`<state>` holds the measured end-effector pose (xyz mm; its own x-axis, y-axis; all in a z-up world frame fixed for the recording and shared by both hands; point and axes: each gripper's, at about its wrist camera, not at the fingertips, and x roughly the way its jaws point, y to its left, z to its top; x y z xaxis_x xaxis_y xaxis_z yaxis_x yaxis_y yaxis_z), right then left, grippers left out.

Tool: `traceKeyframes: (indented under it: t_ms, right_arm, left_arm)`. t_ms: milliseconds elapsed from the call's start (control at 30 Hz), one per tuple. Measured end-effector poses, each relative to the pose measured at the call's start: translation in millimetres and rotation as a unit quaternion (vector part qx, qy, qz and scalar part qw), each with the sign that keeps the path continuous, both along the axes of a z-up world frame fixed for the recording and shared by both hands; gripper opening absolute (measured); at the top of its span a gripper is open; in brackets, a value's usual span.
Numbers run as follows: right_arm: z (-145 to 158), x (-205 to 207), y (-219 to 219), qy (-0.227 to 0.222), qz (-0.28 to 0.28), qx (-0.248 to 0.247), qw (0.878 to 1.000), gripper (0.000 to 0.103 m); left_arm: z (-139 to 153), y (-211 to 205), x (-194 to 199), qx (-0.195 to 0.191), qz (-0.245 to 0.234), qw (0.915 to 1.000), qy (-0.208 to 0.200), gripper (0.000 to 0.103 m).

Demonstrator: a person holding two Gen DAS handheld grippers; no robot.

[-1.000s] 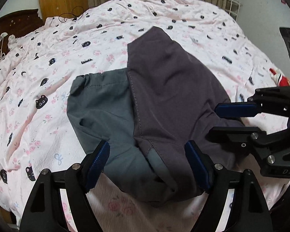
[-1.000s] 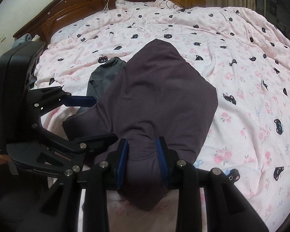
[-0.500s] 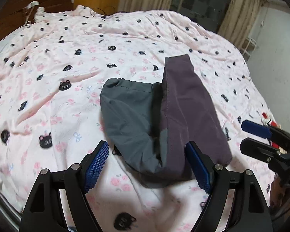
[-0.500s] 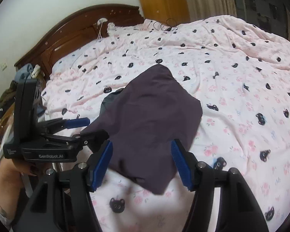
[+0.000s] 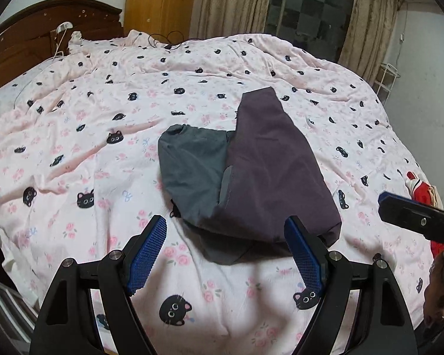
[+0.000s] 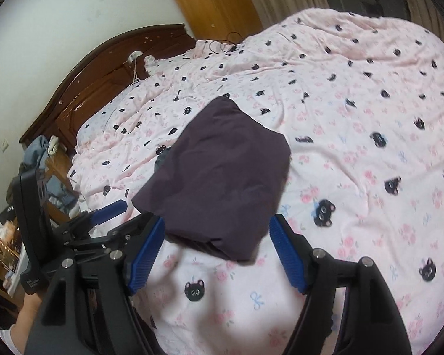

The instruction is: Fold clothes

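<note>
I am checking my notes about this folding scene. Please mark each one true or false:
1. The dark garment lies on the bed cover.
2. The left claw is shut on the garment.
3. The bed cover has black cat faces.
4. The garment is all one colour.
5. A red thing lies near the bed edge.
1. True: the garment lies on the bed cover.
2. False: the left claw is open, and nothing is between its pads.
3. True.
4. False: one part is grey, the other dark purple.
5. True: the red thing lies at the right edge in the left wrist view.
</note>
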<state>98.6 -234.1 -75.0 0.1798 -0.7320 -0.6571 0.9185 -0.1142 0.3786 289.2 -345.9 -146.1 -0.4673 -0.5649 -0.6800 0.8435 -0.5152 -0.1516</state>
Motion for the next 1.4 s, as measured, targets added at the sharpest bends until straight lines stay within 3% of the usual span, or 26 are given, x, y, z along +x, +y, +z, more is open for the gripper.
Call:
traceKeyframes:
  t_ms: [333, 700, 867, 1167, 1400]
  right_arm:
    - [-19.0, 2.2, 12.7, -0.026, 0.001, 0.02, 0.999, 0.075]
    - [-29.2, -0.8, 11.3, -0.064, -0.003, 0.029, 0.997, 0.075]
    - [-31.6, 1.3, 11.0, -0.064, -0.001, 0.033, 0.997, 0.075]
    - [-38.8, -1.1, 12.2, -0.07, -0.003, 0.04, 0.997, 0.075]
    - [-43.8, -3.3, 14.0, -0.075, -0.007, 0.045, 0.996, 0.075]
  left_arm:
    - [-4.0, 11.5, 15.3, 0.004, 0.008, 0.9994, 0.035, 0.079]
    - [-16.7, -4.2, 26.7, 0.062, 0.028, 0.9909, 0.116, 0.082]
    - [-29.1, -12.6, 31.4, 0.114, 0.038, 0.9809, 0.153, 0.082]
    - [-52.5, -28.2, 45.3, 0.202, 0.069, 0.9515, 0.222, 0.083]
    - [-56.6, -26.9, 42.7, 0.213, 0.073, 0.947, 0.23, 0.084]
